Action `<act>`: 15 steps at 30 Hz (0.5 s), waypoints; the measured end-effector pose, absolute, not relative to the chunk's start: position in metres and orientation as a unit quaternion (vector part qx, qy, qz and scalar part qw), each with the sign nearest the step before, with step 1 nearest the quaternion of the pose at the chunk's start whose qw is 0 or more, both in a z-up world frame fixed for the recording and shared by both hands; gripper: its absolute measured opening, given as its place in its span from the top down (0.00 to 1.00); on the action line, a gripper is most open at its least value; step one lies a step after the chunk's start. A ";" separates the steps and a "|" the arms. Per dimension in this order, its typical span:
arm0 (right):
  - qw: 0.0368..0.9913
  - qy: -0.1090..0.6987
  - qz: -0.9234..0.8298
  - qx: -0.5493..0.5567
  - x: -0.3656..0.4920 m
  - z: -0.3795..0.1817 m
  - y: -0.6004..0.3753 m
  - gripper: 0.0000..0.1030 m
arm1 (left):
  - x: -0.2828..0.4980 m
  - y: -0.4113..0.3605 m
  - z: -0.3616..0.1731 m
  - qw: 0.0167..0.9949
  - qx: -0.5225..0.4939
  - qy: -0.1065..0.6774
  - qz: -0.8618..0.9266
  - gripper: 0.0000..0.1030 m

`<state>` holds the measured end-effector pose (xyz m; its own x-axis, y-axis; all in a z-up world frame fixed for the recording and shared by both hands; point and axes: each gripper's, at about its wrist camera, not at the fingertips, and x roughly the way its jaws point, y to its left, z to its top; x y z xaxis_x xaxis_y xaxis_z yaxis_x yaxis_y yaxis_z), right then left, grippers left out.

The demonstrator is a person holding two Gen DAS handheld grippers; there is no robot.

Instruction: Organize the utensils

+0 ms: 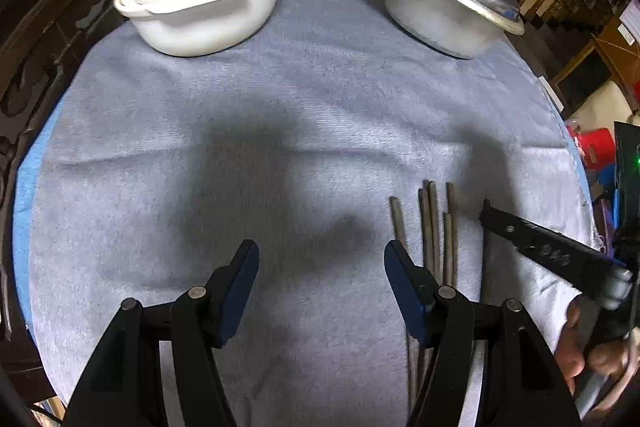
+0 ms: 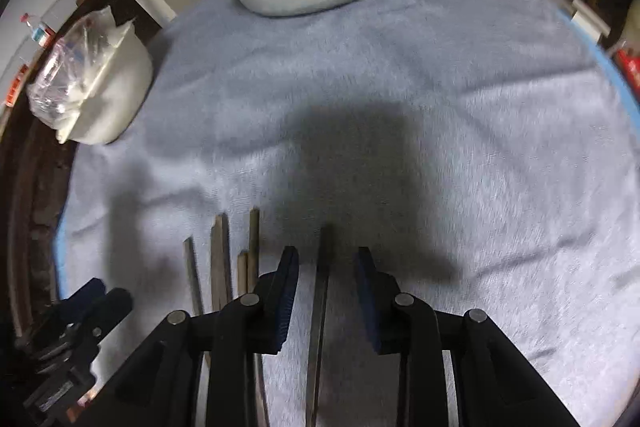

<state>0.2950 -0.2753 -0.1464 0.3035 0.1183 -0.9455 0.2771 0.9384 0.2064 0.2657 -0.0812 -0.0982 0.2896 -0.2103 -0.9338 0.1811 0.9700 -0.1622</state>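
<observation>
Several dark chopsticks lie side by side on the grey towel, pointing away from me. My left gripper is open and empty, just left of them, its right finger over their near ends. My right gripper is open with one chopstick lying between its jaws, not touching either pad. The other chopsticks lie left of it. The right gripper also shows at the right edge of the left wrist view.
A white basin holding a clear plastic bag stands at the far left. A metal pot with a tilted lid stands at the far right. The towel covers a round table with a blue rim.
</observation>
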 end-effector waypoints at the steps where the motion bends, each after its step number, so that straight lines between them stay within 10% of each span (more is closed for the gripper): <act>1: 0.790 0.590 -0.056 0.153 0.297 -0.146 -0.271 0.69 | 0.269 -0.083 -0.098 0.798 -0.016 0.589 -0.125 0.36; 6: 0.798 0.591 -0.078 0.086 0.294 -0.146 -0.259 0.89 | 0.279 -0.097 -0.104 0.783 -0.028 0.608 -0.130 0.36; 15: 0.805 0.579 -0.063 0.109 0.274 -0.145 -0.289 0.92 | 0.294 -0.120 -0.128 0.766 -0.040 0.632 -0.115 0.39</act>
